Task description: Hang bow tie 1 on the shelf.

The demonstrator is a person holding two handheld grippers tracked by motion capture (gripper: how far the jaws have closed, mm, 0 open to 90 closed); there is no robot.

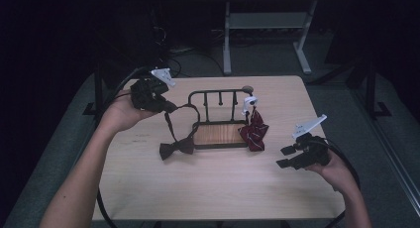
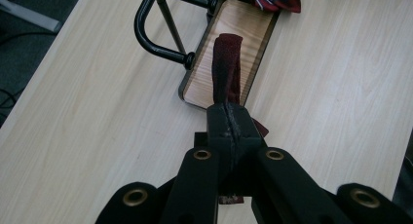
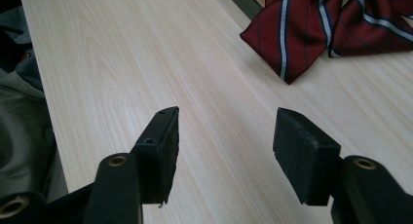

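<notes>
Left gripper (image 1: 168,107), held at the far left of the wooden table (image 1: 208,188), has its jaws clamped on the dark maroon strap (image 2: 227,68) of a bow tie; in the left gripper view the strap stands out of the closed jaws as a narrow loop above the rack's wooden base (image 2: 243,34). From that grip the strap runs down in the high view to the dark bow tie (image 1: 177,148), whose bow lies on the table just beside the left front corner of the base. Black metal rack (image 1: 218,96) with upright bars stands mid-table on that base. Striped red bow tie (image 1: 254,131) (red with white and dark stripes) hangs from a white clip (image 1: 249,104) at the rack's right end, its lower part reaching the table. Right gripper (image 1: 286,156) is held low near the right edge, well apart from the rack, jaws spread wide and holding nothing; its view shows bare table between the jaws and the striped tie (image 3: 311,29) ahead
</notes>
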